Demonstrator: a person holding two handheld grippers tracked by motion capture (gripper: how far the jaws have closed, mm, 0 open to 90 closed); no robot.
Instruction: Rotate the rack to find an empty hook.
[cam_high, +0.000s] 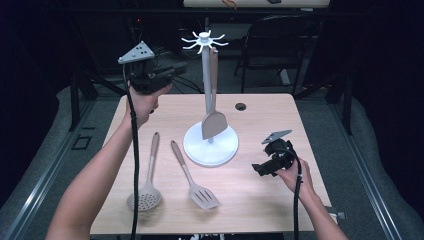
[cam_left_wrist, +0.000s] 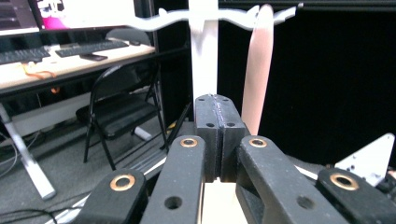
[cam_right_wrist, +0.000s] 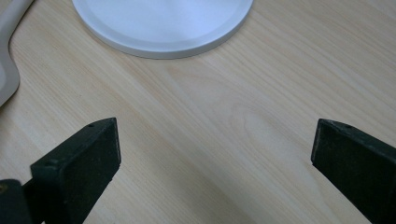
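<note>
A white utensil stand (cam_high: 206, 75) with a ring of hooks on top rises from a round base (cam_high: 210, 149) at the table's middle. A beige spatula (cam_high: 214, 120) hangs from one hook, its blade near the base. A skimmer (cam_high: 146, 195) and a slotted turner (cam_high: 202, 196) lie flat on the table in front left. My left gripper (cam_high: 167, 75) is held high to the left of the stand's top. Its jaws (cam_left_wrist: 217, 100) are shut together with nothing between them, facing the pole (cam_left_wrist: 204, 60) and the spatula handle (cam_left_wrist: 259, 70). My right gripper (cam_high: 260, 169) hovers low, right of the base (cam_right_wrist: 163, 28), jaws (cam_right_wrist: 215, 140) wide open over bare wood.
The wooden table (cam_high: 260, 215) has a cable hole (cam_high: 240, 106) at the back right. A black folding chair (cam_high: 280, 45) stands behind it. A desk with a keyboard (cam_left_wrist: 88, 46) lies beyond. A utensil's edge (cam_right_wrist: 7, 60) shows at the left in the right gripper view.
</note>
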